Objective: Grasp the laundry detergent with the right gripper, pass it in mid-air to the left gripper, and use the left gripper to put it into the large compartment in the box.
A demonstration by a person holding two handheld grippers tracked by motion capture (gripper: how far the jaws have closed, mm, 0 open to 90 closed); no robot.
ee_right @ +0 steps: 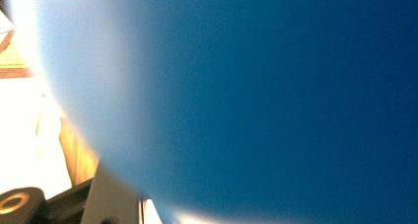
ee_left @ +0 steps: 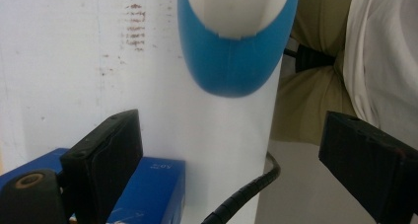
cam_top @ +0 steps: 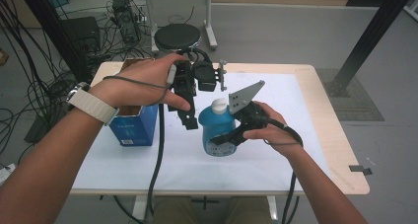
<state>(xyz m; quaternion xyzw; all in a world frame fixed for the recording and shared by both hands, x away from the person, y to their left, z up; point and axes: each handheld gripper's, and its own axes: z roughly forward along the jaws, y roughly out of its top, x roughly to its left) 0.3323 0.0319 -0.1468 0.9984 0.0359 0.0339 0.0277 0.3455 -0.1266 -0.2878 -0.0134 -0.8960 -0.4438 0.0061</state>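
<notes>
Right gripper (cam_top: pixel 226 141) jaws clamped on the blue detergent bottle (cam_top: pixel 217 126), mid-surface (cam_top: pixel 276 150) on the white sheet. Left gripper (cam_top: pixel 190 119) jaws apart, empty, just left of the bottle. Blue carton (cam_top: pixel 134 128) near the left edge; right half of the surface open.

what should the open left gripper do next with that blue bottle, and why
Probably close in on the blue bottle near its white cap: the right gripper already clamps the body, while the left gripper hangs open just beside it.
</notes>
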